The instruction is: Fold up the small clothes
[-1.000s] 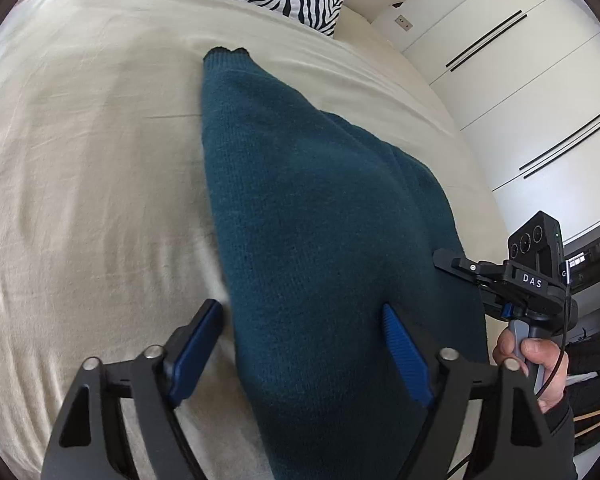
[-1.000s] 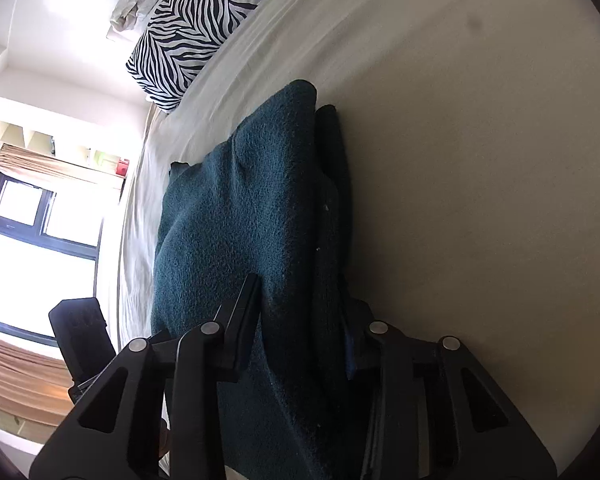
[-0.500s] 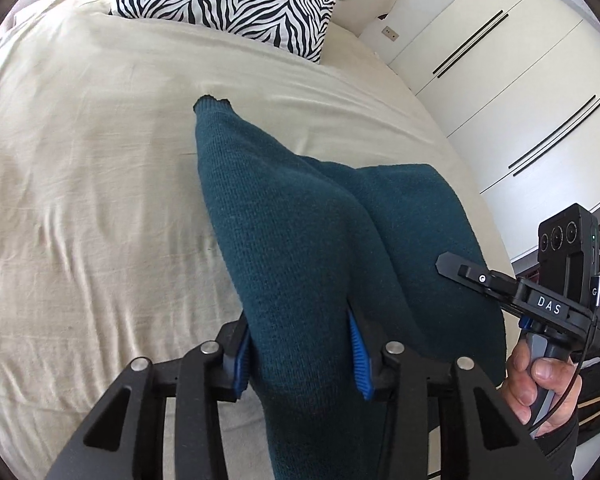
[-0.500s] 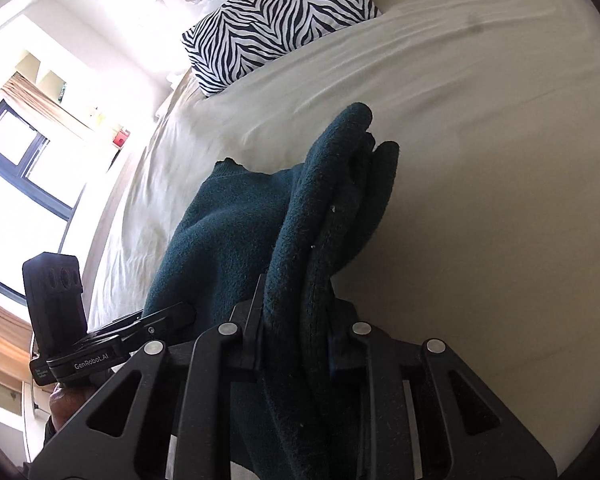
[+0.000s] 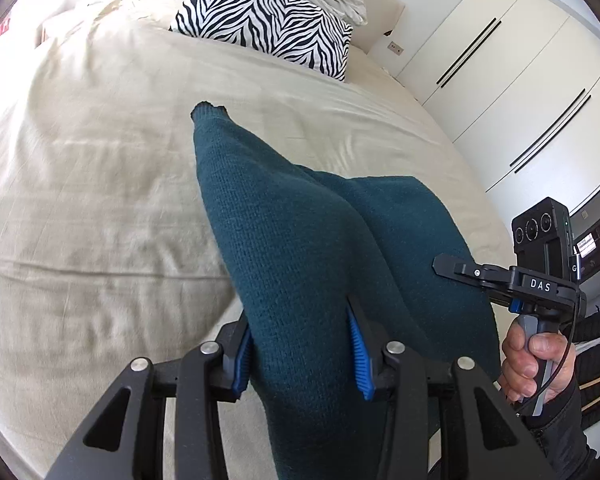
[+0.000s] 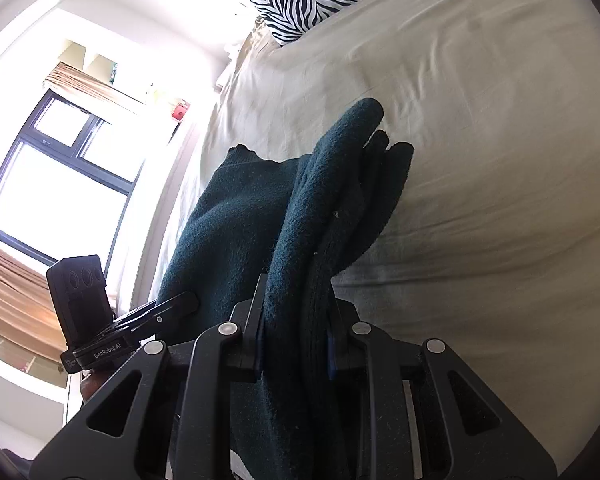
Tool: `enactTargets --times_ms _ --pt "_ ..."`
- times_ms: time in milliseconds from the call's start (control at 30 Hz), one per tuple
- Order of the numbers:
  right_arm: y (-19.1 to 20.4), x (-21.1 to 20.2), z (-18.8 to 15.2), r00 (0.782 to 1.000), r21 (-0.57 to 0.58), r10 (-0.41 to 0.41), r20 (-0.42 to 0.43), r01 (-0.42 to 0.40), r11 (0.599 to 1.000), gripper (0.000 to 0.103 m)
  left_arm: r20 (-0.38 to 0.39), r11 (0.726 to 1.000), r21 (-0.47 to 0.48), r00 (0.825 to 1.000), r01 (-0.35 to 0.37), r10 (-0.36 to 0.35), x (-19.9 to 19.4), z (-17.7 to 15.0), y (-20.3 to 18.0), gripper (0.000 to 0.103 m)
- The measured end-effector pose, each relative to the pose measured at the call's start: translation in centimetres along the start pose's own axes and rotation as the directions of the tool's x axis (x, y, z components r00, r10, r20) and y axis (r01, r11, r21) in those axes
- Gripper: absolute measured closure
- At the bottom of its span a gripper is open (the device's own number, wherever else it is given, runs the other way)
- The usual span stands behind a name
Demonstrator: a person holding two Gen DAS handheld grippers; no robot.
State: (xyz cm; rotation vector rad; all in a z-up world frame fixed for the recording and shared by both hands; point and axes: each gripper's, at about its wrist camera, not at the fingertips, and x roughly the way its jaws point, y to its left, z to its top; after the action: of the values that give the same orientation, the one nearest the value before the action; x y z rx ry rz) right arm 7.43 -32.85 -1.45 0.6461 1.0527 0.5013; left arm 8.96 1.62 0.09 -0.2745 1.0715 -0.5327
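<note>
- The left claw (image 5: pixel 302 354) pinches a thick gather of the teal sweater (image 5: pixel 300 248) — its blue pads (image 5: pixel 359 360) press into the knit from both sides, and the cloth bulges up between them.
- Ahead of the left claw the sweater runs forward as a raised ridge and ends in a narrow ribbed tip; that tip lies on the beige bedsheet (image 5: pixel 80 200).
- To the right of the left claw a second lobe of the sweater spreads wide and flat toward the other tool.
- The right claw (image 6: pixel 296 340) is clamped on a bunched stack of several layers of the same sweater (image 6: pixel 240 232); the layers stand up between its fingers and hide most of the pads.
- Just ahead of the right claw the bunched layers fan out into rounded ends that hang over the bedsheet (image 6: pixel 480 160); whether they touch it cannot be told.
- Left of the right claw the rest of the garment stretches across to the left tool, whose black camera block sits low at that side.
- From the left wrist view, the person's right hand (image 5: pixel 534 364) grips the handle of the right claw (image 5: pixel 456 270), well to the right and level with the left claw's fingers.
- Far ahead of both claws a zebra-print pillow (image 5: pixel 268 20) lies at the head of the bed — white wardrobe doors (image 5: pixel 520 92) stand to the right of the left claw, a window (image 6: pixel 52 176) to the left of the right one.
</note>
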Motion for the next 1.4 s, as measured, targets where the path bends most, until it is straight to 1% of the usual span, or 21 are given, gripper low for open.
enactTargets --times_ms 167,267,367,467,633,700,733,800,833,867,900,933,1000,1033,1100,1133,1167,1233,1267,1333,1400 --pt "-2.7 3.1 -3.5 0.999 0.082 -0.015 -0.052 0.019 0.996 0.082 -0.047 0.998 -0.062 0.999 -0.005 0.003 2.1 -3.0 3.5 0.057" --pt "-6.4 3.6 -5.0 0.998 0.193 0.035 -0.043 -0.026 0.981 0.080 -0.035 0.996 -0.087 0.999 0.035 -0.038 2.8 -3.9 4.6 0.052" --pt "-7.7 4.0 -5.6 0.997 0.189 0.079 -0.008 -0.076 0.979 0.078 -0.024 0.992 -0.110 0.998 0.054 -0.057 3.1 -4.5 5.1 0.049" --pt "-7.8 3.9 -5.5 0.997 0.181 0.080 0.009 -0.080 0.980 0.077 -0.010 0.991 -0.121 0.998 0.060 -0.061 3.1 -5.2 5.2 0.048" --pt "-7.1 2.5 -4.4 0.998 0.176 0.013 0.067 -0.025 0.984 0.073 0.041 0.993 -0.114 0.999 0.022 -0.018 2.0 -5.9 4.8 0.042" --pt "-6.9 0.9 -2.9 0.992 0.164 -0.052 0.119 0.032 0.986 0.073 0.092 0.996 -0.085 0.995 -0.028 0.035 0.4 -6.5 4.0 0.036" --pt "-6.2 -0.3 -3.1 0.984 0.149 -0.096 0.150 0.074 0.986 0.073 0.126 0.996 -0.069 0.990 -0.053 0.061 -0.6 -6.8 3.4 0.029" --pt "-4.1 -2.7 -3.6 0.956 0.084 -0.190 0.223 0.175 0.981 0.072 0.218 0.994 -0.040 0.970 -0.098 0.105 -2.8 -7.6 2.1 0.017" --pt "-2.6 -3.9 -4.1 0.929 0.042 -0.247 0.275 0.246 0.968 0.070 0.269 0.990 -0.025 0.953 -0.136 0.138 -4.0 -8.1 1.3 0.010" --pt "-1.0 -5.1 -4.7 0.896 0.001 -0.293 0.335 0.311 0.951 0.058 0.323 0.982 -0.012 0.929 -0.186 0.180 -5.3 -8.5 0.4 0.003" --pt "0.5 -6.5 -5.3 0.857 -0.031 -0.324 0.401 0.366 0.930 0.043 0.377 0.970 -0.002 0.899 -0.241 0.224 -6.5 -8.8 -0.5 0.000" --pt "2.0 -7.8 -6.1 0.815 -0.058 -0.336 0.472 0.409 0.911 0.036 0.428 0.956 0.005 0.864 -0.294 0.263 -7.7 -9.2 -1.5 0.000" --pt "4.8 -9.6 -8.0 0.731 -0.100 -0.317 0.604 0.465 0.880 0.011 0.504 0.927 0.017 0.804 -0.376 0.317 -9.7 -9.3 -3.5 0.000" --pt "6.0 -10.4 -9.0 0.683 -0.108 -0.309 0.662 0.495 0.862 0.004 0.533 0.911 0.018 0.775 -0.411 0.339 -10.5 -9.4 -4.5 0.000" --pt "8.2 -11.8 -10.5 0.589 -0.103 -0.302 0.750 0.555 0.825 0.000 0.582 0.886 0.021 0.726 -0.464 0.366 -12.2 -9.7 -6.0 0.000" --pt "9.3 -12.2 -10.9 0.559 -0.110 -0.301 0.773 0.584 0.805 0.000 0.604 0.876 0.038 0.709 -0.480 0.363 -13.0 -9.9 -6.6 0.000" --pt "10.4 -12.4 -11.0 0.540 -0.122 -0.299 0.787 0.611 0.782 0.000 0.625 0.869 0.052 0.694 -0.493 0.356 -13.8 -10.0 -7.3 0.000" --pt "12.1 -13.0 -11.3 0.533 -0.153 -0.291 0.795 0.640 0.753 0.000 0.654 0.850 0.033 0.654 -0.526 0.380 -15.0 -10.4 -8.3 0.000" --pt "13.0 -13.4 -11.3 0.539 -0.164 -0.287 0.792 0.640 0.750 0.000 0.649 0.841 0.011 0.644 -0.540 0.405 -15.4 -10.4 -8.5 0.000" --pt "14.0 -14.0 -11.4 0.564 -0.168 -0.274 0.779 0.608 0.776 0.000 0.613 0.837 0.006 0.663 -0.547 0.429 -15.6 -10.1 -8.7 0.000" --pt "14.5 -13.9 -11.5 0.617 -0.177 -0.274 0.737 0.568 0.804 0.000 0.580 0.830 -0.013 0.672 -0.558 0.461 -15.4 -10.1 -8.4 0.000"
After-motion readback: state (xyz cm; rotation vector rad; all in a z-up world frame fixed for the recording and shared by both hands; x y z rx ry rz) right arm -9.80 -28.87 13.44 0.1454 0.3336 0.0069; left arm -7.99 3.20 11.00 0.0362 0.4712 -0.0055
